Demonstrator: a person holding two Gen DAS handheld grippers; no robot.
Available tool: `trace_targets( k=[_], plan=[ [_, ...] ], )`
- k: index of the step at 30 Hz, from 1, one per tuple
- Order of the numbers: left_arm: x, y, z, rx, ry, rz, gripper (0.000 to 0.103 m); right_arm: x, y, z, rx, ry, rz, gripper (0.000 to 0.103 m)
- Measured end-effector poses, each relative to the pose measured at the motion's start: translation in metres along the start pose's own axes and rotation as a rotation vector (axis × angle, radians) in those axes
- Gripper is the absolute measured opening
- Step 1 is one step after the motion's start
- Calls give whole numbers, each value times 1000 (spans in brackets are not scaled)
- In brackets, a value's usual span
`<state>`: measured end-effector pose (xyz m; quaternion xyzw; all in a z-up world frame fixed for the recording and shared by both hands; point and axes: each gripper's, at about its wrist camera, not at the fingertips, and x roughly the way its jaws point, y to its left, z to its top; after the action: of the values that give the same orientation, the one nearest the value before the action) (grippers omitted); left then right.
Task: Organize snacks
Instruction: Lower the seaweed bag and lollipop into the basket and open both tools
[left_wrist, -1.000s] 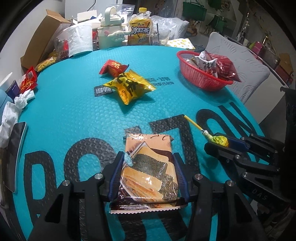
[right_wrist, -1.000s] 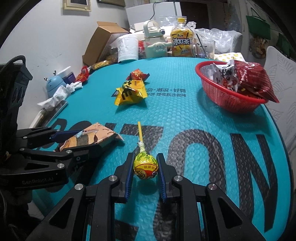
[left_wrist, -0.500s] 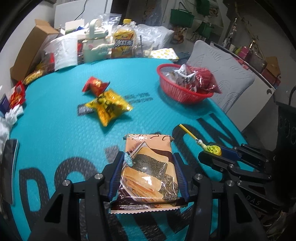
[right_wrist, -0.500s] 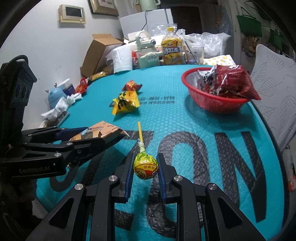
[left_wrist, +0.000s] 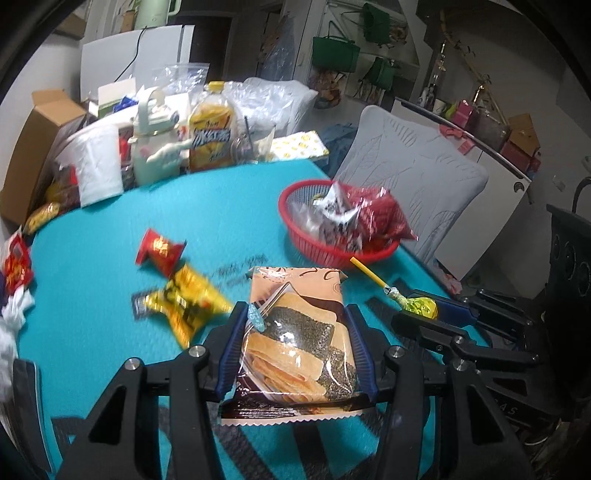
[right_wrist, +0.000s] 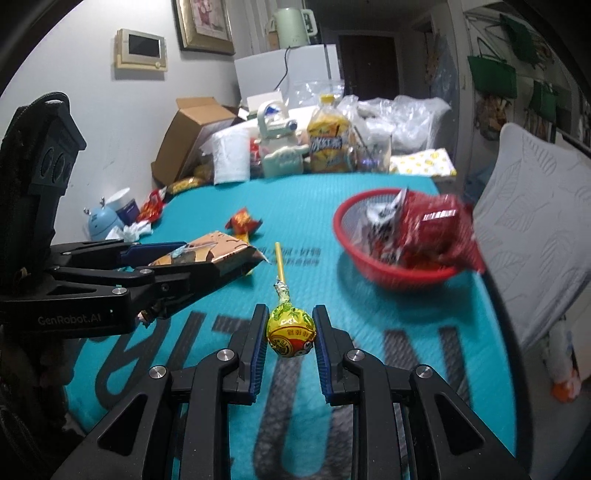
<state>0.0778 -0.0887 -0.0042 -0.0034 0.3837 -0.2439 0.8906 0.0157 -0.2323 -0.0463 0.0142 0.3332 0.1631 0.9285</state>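
Low centre of left wrist view: left gripper (left_wrist: 297, 345) clamped on seaweed cracker packet (left_wrist: 295, 332), blue pads pressed against both long sides, packet lifted clear of the teal table mat (left_wrist: 110, 221), serrated bottom edge hanging toward the lens. Right of it, same view: right gripper (left_wrist: 424, 312) seen side-on, closed narrow around a lollipop (left_wrist: 419, 304), yellow stick pointing up-left toward the basket. Low centre of right wrist view: same pinch confirmed, pads touching both sides of the yellow wrapped head, stick rising away from the lens; held above the mat. Upper right of centre, left view: red basket (left_wrist: 295, 199) on the mat near the table's far right edge, already holding a red bag (left_wrist: 380, 214) and a silver-and-black packet (left_wrist: 334, 206). Mid left, left view: small red snack packet (left_wrist: 160, 251) and yellow snack packet (left_wrist: 181, 302) lying loose on the mat, just beside each other, motion-blurred. Top of both views, far table edge: cardboard box (left_wrist: 29, 147), white paper roll (left_wrist: 99, 170), pale jug (left_wrist: 155, 151), yellow drink bottle (left_wrist: 212, 136). White chair (left_wrist: 413, 177) behind the basket.
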Motion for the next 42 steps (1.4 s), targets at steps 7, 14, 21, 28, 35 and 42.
trace_targets(
  k=[7,14,21,28,35,42],
  plan=[
    [4,-10,34,29,-63,35,51,-5,-17,31,-30,-43,-6,23],
    [22,-17,72,54,-98,29,51,-1,-37,64,-76,-82,-31,23],
    [50,-20,102,74,-102,28,51,8,-61,91,-101,-107,-70,23],
    [84,-20,120,83,-94,38,51,27,-89,115,-144,-109,-135,23],
    [120,-17,129,70,-53,38,51,62,-119,127,-164,-60,-147,23],
    [151,-17,128,61,5,13,51,89,-139,130,-179,-11,-131,23]
  ],
)
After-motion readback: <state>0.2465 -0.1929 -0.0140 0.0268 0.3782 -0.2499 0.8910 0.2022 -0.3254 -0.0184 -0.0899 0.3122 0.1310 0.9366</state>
